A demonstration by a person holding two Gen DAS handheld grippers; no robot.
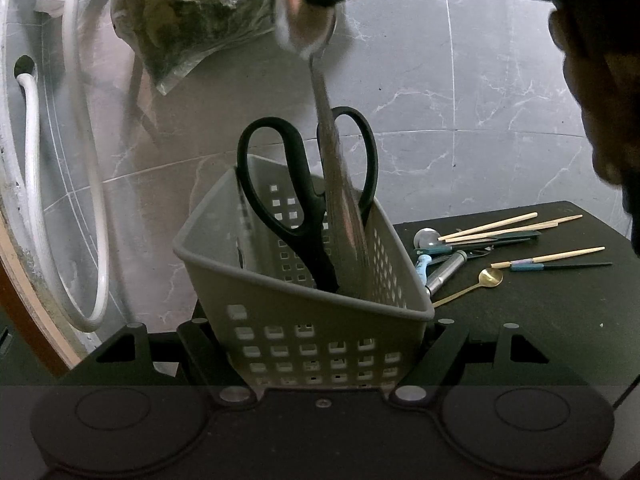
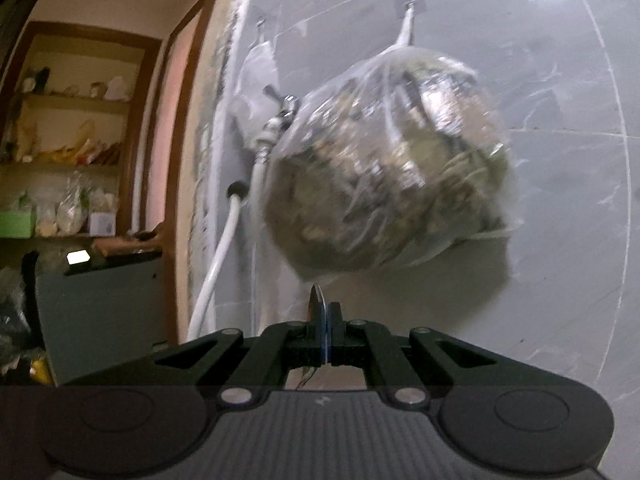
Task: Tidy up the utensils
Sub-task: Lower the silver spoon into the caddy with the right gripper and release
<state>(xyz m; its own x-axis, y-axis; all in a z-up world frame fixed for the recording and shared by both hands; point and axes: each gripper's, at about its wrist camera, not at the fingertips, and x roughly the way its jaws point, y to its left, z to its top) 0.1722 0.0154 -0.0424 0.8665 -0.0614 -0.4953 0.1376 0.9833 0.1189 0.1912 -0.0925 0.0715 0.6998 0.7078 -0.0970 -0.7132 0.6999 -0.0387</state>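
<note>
Right wrist: hand-held gripper [image 2: 325, 334] pinching spoon [image 2: 319, 312] upright.

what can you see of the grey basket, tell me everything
The grey basket looks like matte plastic, with rounded corners, a thick rim and rows of small square holes in its walls. It is upright, close before the left gripper, whose fingers flank its lower wall; actual contact is unclear. Black-handled scissors stand inside, handles up. A metal spoon, held bowl-end up by the right gripper, reaches down into it.
</note>
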